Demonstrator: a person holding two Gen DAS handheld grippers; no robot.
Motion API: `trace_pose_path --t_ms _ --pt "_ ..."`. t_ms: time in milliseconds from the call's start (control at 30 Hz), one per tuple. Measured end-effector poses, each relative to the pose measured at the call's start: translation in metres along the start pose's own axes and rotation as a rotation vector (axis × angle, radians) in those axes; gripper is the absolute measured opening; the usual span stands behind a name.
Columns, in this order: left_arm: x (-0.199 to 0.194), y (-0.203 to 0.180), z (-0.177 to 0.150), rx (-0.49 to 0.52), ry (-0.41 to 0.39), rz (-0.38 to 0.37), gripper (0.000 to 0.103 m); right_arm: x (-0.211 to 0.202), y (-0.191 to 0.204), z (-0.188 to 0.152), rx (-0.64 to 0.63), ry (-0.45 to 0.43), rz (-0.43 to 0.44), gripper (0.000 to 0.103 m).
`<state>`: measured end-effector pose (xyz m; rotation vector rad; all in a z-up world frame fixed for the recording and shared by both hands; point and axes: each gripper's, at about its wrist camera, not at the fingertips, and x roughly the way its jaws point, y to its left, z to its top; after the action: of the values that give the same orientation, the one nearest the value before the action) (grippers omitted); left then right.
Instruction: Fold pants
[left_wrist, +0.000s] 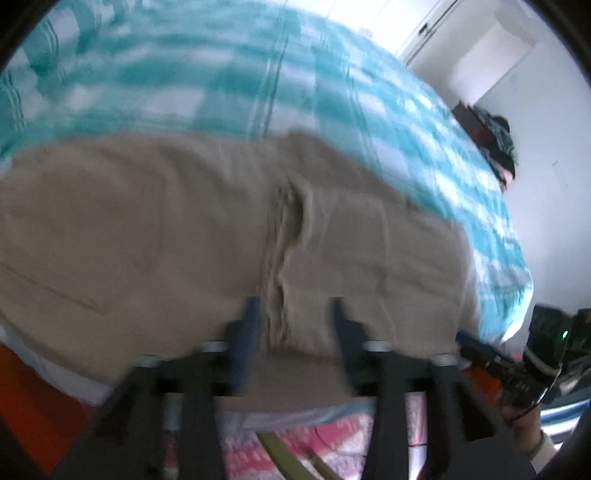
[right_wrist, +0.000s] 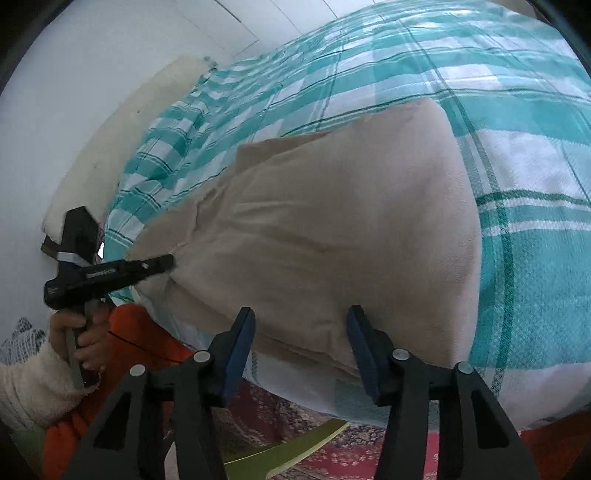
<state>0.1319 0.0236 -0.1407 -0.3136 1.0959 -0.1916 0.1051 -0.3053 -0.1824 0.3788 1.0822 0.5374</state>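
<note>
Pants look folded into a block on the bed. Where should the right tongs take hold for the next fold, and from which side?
Probably the near edge of the beige pants, where the stacked layers overhang the checked bedspread. Come in from the bed's front edge, where the right tongs already stand open with nothing between them. The thick layered hem gives the pads something to pinch; the flat top does not.

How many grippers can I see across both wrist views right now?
2. The left gripper is over the beige pants at their near edge, and shows again at far left in the right wrist view. The right gripper is over the pants' near edge too.
</note>
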Motion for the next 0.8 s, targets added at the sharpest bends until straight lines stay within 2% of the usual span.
trace_pose_path --t_ms 33,100,200,300,533,800 --pt "-0.006 -0.004 0.005 0.01 -0.038 0.011 0.069 0.0 -0.002 -0.002 0.006 -0.001 0.002 0.049" --pt "-0.006 -0.009 0.012 0.039 -0.055 0.029 0.071 0.0 -0.003 -0.003 0.008 -0.002 0.006 0.049" --pt "0.008 -0.007 0.018 0.055 -0.034 0.062 0.071 0.0 -0.002 -0.005 -0.004 -0.004 -0.005 0.049" --pt "0.025 0.001 0.015 0.05 0.026 0.098 0.071 -0.001 -0.001 -0.004 -0.008 -0.01 -0.015 0.049" --pt "0.05 0.009 0.007 0.017 0.106 0.069 0.075 -0.004 0.002 -0.008 -0.015 -0.041 -0.02 0.049" --pt "0.047 0.01 0.002 0.033 0.092 0.055 0.075 -0.016 0.01 -0.007 -0.035 -0.071 -0.039 0.049"
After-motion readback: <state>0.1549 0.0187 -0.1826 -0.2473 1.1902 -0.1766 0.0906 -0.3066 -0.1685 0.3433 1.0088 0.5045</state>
